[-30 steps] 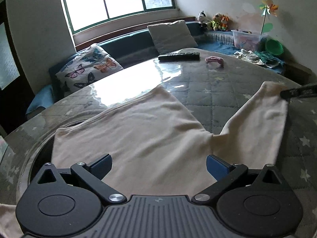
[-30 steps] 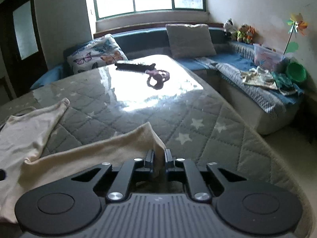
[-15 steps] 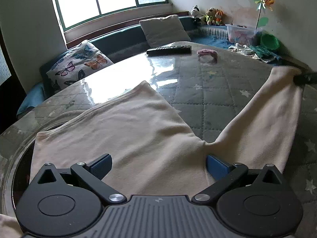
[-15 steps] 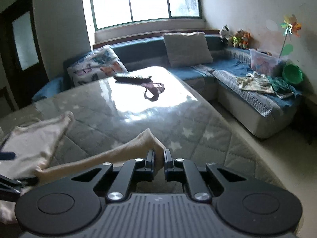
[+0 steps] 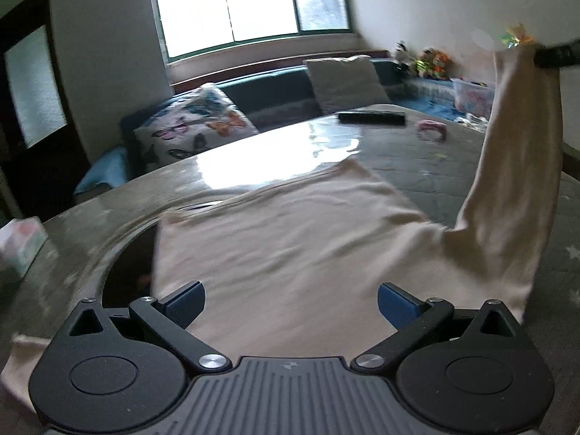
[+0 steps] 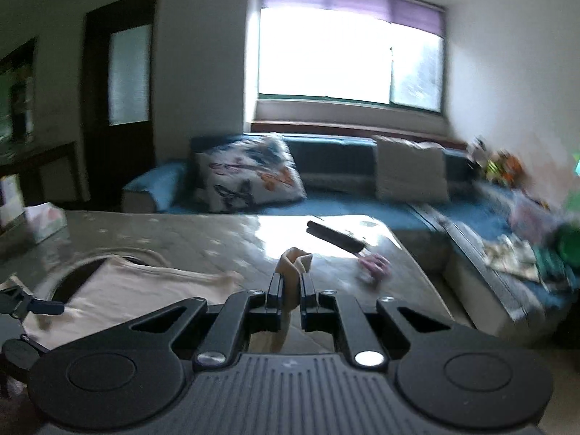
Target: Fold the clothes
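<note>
A cream long-sleeved top (image 5: 290,246) lies spread on the round glass-topped table (image 5: 417,159). My left gripper (image 5: 290,299) is open and empty, low over the near part of the top. My right gripper (image 6: 290,284) is shut on the cuff of the top's sleeve (image 6: 294,259) and holds it high above the table. In the left wrist view the sleeve (image 5: 514,166) hangs stretched upward to the right gripper (image 5: 554,54) at the upper right. The top's body also shows in the right wrist view (image 6: 145,290), with the left gripper (image 6: 32,306) at its left edge.
A black remote (image 5: 371,116) and a pink item (image 5: 431,128) lie at the table's far side. A tissue box (image 5: 18,243) stands at the left. A blue sofa (image 6: 344,195) with a butterfly pillow (image 6: 246,177) and a beige pillow (image 6: 409,174) runs behind the table.
My right gripper has lifted the sleeve cuff from the table surface high into the air and swung left. The left gripper has stayed open over the top.
</note>
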`<state>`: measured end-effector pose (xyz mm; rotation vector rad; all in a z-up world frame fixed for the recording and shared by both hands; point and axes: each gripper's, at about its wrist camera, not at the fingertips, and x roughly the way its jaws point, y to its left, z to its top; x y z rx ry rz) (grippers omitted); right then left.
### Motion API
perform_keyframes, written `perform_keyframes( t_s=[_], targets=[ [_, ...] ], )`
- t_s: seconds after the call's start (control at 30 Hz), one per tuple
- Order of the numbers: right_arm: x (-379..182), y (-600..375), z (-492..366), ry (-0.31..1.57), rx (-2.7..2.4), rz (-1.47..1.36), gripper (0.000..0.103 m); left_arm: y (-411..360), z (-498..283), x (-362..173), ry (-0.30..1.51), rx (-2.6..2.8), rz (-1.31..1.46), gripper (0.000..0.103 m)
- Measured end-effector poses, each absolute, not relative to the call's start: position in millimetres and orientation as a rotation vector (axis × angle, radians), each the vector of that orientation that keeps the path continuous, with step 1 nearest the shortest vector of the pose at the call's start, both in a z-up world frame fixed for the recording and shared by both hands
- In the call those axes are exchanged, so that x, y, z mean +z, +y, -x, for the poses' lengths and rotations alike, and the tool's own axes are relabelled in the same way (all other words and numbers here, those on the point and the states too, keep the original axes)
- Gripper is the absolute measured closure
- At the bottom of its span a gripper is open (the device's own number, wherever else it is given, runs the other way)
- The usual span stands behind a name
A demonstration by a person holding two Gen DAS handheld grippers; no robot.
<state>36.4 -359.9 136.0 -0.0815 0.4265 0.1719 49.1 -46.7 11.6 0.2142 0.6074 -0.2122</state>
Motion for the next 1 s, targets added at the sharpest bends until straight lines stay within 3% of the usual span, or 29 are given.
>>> perform_keyframes(
  t_s=[0.3,0.73,0.8,0.87,1.0],
  targets=[
    [140,-242,-49,0.439,0.399,0.197,0.095,14,-27,5,0.605,-0.123,-0.128,0.000],
    [72,-139,-54,0.619,0.632,0.204,0.090,52,-10,-3,0.637,-0.043,-0.051,0.000],
    [68,-141,-56,0.634,0.645,0.185,0.083,55,-7,-4,0.640,-0.036,-0.046,0.000],
    [68,-150,-57,0.640,0.639,0.177,0.057,57,-6,-2,0.640,-0.028,-0.045,0.000],
    [67,-174,-56,0.656,0.624,0.164,0.043,60,-4,2,0.633,-0.012,-0.043,0.000]
  ],
)
